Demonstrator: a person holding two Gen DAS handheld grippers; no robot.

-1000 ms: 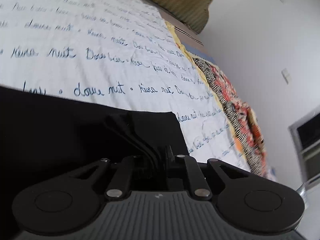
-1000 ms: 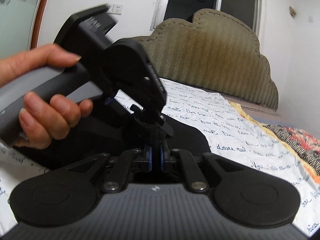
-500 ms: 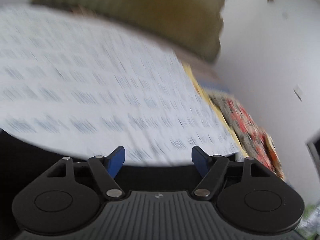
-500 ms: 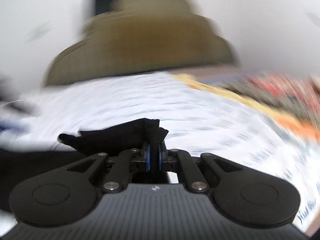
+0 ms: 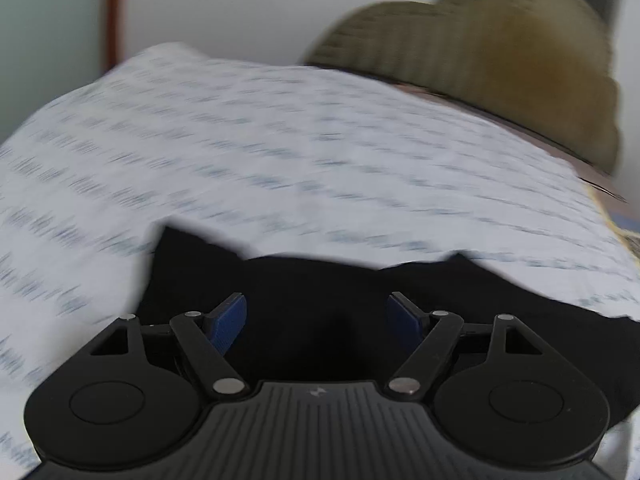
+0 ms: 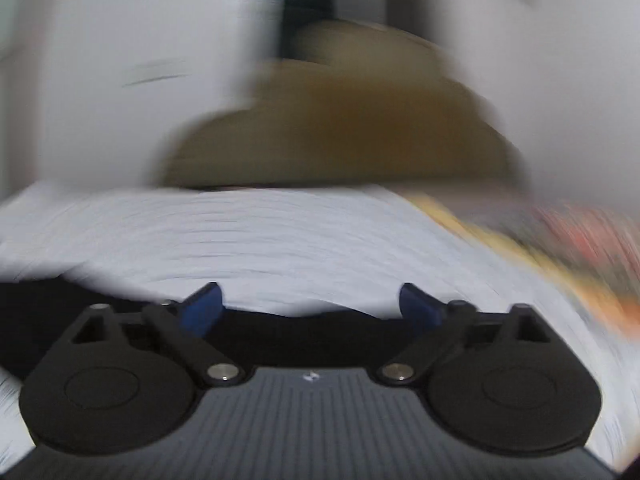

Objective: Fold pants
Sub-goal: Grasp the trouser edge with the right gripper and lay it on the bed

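Lying flat on printed bedsheet, black pants, both grippers' jaws just opened

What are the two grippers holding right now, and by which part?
Nothing. The left gripper and right gripper have just been opening; both stand open with nothing between the pads. The black pants lie loose on the bedsheet.

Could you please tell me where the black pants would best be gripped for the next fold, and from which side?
Probably the pants' far left corner, which juts onto the sheet. Come from above, one finger slid under the flat edge.
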